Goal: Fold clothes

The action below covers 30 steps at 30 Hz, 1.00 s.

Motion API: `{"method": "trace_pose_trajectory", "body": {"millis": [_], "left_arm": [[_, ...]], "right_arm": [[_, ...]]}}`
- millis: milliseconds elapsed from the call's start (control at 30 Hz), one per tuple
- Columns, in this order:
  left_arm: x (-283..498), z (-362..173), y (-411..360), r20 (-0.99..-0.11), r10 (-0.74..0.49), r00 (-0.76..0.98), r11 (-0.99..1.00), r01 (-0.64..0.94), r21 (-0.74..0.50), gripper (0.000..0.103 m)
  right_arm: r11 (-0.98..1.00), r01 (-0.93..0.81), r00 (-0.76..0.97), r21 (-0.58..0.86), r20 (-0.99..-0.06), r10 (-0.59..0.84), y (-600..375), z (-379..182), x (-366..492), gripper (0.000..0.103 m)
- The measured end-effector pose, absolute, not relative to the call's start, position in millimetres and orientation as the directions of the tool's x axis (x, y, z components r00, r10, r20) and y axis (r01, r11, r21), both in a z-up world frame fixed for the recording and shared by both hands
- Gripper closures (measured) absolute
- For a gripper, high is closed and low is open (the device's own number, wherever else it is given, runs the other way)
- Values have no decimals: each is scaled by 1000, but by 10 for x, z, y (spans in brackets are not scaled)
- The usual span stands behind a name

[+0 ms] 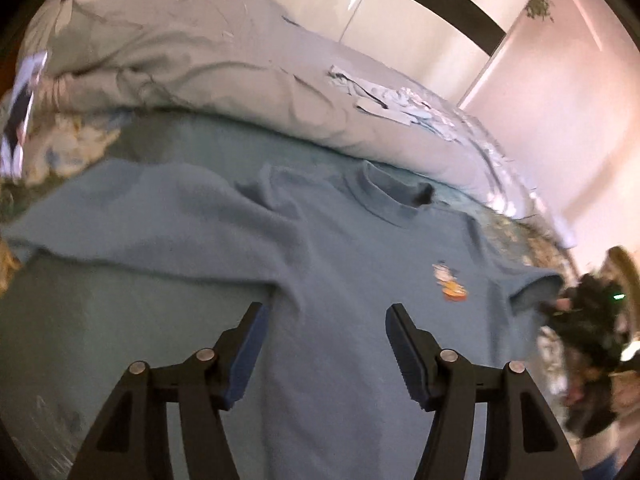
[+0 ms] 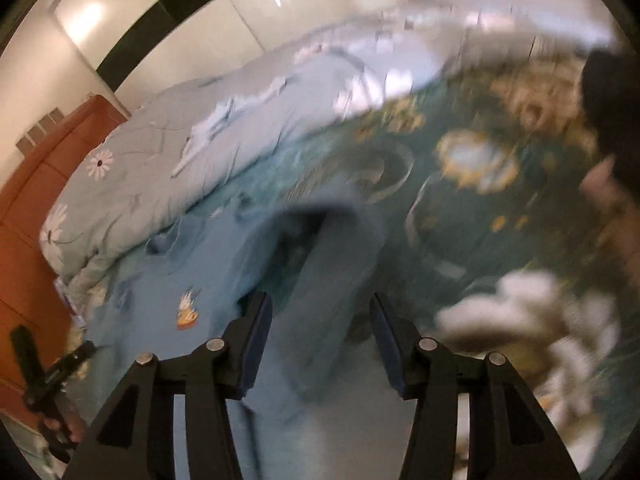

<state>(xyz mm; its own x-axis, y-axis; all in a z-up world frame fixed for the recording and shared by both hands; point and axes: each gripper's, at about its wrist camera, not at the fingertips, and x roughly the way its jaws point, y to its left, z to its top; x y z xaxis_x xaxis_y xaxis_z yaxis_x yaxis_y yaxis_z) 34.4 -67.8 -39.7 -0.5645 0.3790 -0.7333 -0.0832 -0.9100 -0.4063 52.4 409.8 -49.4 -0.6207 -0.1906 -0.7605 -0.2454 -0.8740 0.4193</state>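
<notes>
The blue T-shirt (image 1: pixel 340 280) lies front up on the bed sheet (image 1: pixel 120 340), below the duvet (image 1: pixel 180 72). The left gripper (image 1: pixel 326 312) is wide open and empty above the shirt body. The right gripper (image 2: pixel 320 300) is wide open, with the raised sleeve (image 2: pixel 332 248) between its jaws.

The right hand-held gripper (image 2: pixel 320 304) hangs with jaws spread over a blurred sleeve (image 2: pixel 324 248) of the blue T-shirt (image 2: pixel 168 280), spread on the floral bed (image 2: pixel 480 208) beside a bunched duvet (image 2: pixel 180 140).
</notes>
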Motion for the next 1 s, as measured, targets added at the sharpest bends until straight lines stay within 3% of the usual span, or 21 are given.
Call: {"method": "trace_pose_trajectory", "body": {"millis": [33,67,100,133,200,233,300,367,400,467,633,767,867,933,1000], "left_arm": [[389,-386,-686,-732,376,-568,-910,-78,-407,38],[433,-374,-695,-731,372,-571,-910,-72,-407,38],[455,-371,-703,-734,367,-571,-912,-67,-404,38],[478,-364,-718,-735,361,-574,-913,-58,-403,38],[518,-350,-752,-731,366,-576,-909,-55,-412,38],[534,-341,-764,-728,366,-579,-909,-54,-414,38],[548,-333,-769,-727,366,-581,-908,-54,-415,38],[532,-348,-753,-729,371,-576,-907,-54,-418,38],[518,-360,-744,-730,375,-572,-905,-54,-422,38],[496,-392,-712,-731,392,-559,-897,-56,-439,38],[513,-382,-660,-732,401,-550,-896,-72,-437,38],[500,-420,-740,-737,393,-550,-895,-44,-444,38],[482,-471,-832,-746,378,-548,-895,-10,-446,38],[476,-483,-911,-754,352,-555,-900,19,-435,38],[467,-505,-1000,-760,329,-561,-902,51,-428,38]], "right_arm": [[-876,-243,-612,417,-766,-195,4056,-521,509,51],[-879,-238,-604,413,-772,-199,4013,-542,493,59],[-891,-239,-592,386,-785,-182,3972,-541,472,88],[-904,-239,-579,354,-799,-160,3931,-535,451,100],[-948,-241,-568,207,-822,-35,3891,-396,421,100],[-968,-245,-577,62,-811,95,3858,-248,415,100],[-933,-262,-595,-248,-720,359,3785,68,405,100],[-835,-255,-613,-487,-586,529,3669,225,435,100],[-780,-242,-616,-577,-530,583,3615,244,451,100],[-729,-204,-599,-653,-506,621,3596,129,466,100],[-717,-99,-498,-690,-590,636,3691,-520,550,100],[-753,-127,-475,-646,-627,618,3844,-604,706,99],[-781,-170,-501,-601,-629,594,3867,-477,892,83],[-823,-197,-534,-533,-645,546,3853,-380,1055,60],[-861,-220,-568,-459,-658,496,3838,-287,1220,58]]}}
